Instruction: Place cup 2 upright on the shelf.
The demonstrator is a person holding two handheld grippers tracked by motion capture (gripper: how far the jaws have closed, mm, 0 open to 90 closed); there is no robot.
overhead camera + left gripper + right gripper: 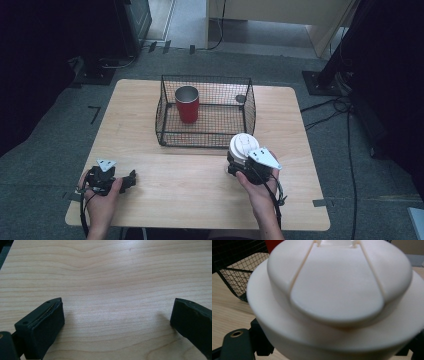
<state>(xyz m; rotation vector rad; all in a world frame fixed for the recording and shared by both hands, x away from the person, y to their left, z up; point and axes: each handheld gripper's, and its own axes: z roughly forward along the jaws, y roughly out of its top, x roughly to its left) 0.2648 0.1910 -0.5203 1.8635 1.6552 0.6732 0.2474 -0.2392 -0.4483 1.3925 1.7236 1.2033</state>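
The right gripper (239, 162) grasps a white lidded cup (243, 146) just before the wire basket (206, 141); the left gripper (131, 178) rests released.

text: none legible | labels: none | lid embossing possibly blurred

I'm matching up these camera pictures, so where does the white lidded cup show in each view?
High view: white lidded cup right of centre, at the right gripper, just in front of the wire basket.
Left gripper view: bare wooden table between its fingers.
Right gripper view: the lid looms close.
Shared landmark: the basket.
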